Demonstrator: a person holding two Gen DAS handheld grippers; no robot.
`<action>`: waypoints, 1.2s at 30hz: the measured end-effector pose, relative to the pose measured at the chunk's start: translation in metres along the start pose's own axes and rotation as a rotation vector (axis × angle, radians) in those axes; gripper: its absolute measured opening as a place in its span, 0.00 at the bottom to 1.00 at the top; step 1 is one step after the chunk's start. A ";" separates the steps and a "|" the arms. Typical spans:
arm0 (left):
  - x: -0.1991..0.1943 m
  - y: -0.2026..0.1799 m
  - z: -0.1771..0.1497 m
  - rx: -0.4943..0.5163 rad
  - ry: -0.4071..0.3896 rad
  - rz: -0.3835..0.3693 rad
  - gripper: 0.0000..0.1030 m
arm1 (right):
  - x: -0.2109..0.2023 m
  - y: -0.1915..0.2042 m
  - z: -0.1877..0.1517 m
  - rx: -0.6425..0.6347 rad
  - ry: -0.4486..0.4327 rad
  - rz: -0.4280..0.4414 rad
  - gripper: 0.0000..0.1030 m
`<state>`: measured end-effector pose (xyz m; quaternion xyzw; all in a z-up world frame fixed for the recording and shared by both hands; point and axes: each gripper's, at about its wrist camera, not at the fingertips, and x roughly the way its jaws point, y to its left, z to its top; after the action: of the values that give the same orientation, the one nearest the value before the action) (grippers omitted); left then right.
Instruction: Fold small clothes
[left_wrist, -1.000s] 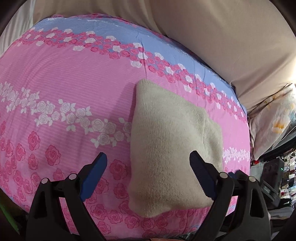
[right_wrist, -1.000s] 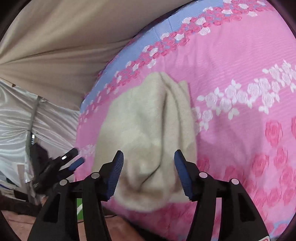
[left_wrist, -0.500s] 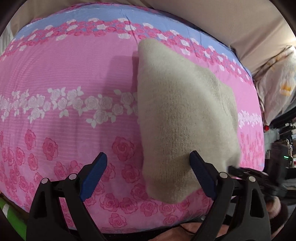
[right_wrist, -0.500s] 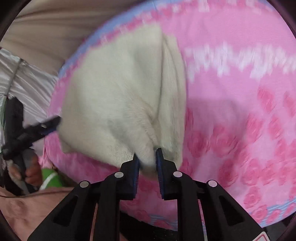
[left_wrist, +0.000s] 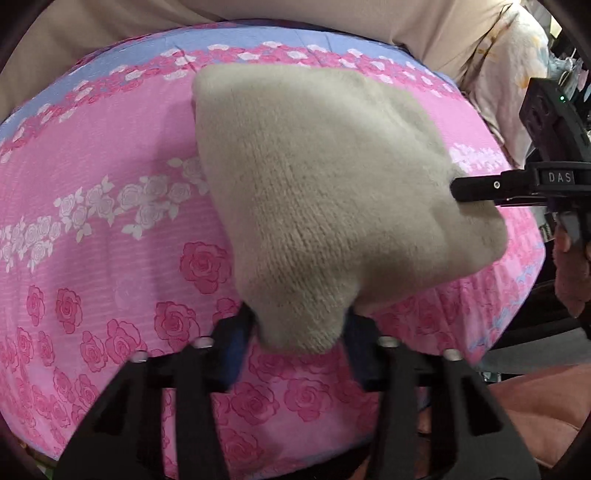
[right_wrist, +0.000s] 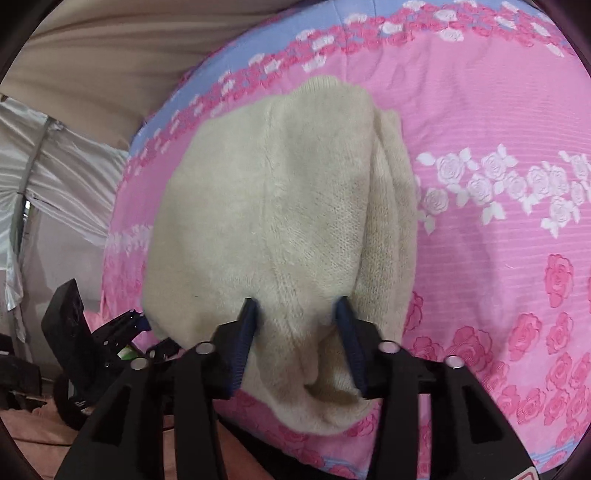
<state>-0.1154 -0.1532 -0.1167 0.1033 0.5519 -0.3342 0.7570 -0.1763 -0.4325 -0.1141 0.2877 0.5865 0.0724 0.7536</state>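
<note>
A folded cream knitted garment (left_wrist: 325, 192) lies on a pink rose-print bed cover (left_wrist: 103, 184). My left gripper (left_wrist: 299, 332) is shut on its near-left corner, which bulges between the blue pads. In the right wrist view my right gripper (right_wrist: 299, 332) is shut on the garment's (right_wrist: 273, 221) near-right corner, where thick folded layers fill the gap between the pads. The right gripper also shows at the garment's right edge in the left wrist view (left_wrist: 458, 190). The left gripper shows at the lower left of the right wrist view (right_wrist: 136, 325).
The bed cover (right_wrist: 498, 110) has a blue band along its far edge, with a beige sheet (left_wrist: 332, 14) behind it. A floral pillow (left_wrist: 509, 74) lies at the far right. Silver-grey curtain fabric (right_wrist: 55, 192) hangs to the left of the bed.
Both grippers have come in to the garment's near corners. The left gripper has shut on its corner. The right gripper, shut half a second ago, still holds its corner, now with more fabric between the pads.
</note>
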 end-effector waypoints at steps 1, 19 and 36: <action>-0.005 0.006 -0.002 -0.024 -0.017 -0.017 0.28 | -0.003 0.002 -0.001 -0.001 -0.017 0.004 0.15; -0.092 0.032 0.047 -0.149 -0.212 -0.072 0.37 | -0.045 0.041 0.051 -0.099 -0.208 -0.094 0.20; 0.015 -0.009 0.089 -0.200 -0.015 -0.025 0.37 | -0.025 0.041 0.039 -0.082 -0.148 -0.085 0.02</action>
<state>-0.0499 -0.2124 -0.0954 0.0179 0.5779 -0.2878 0.7634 -0.1384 -0.4237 -0.0660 0.2361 0.5375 0.0428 0.8084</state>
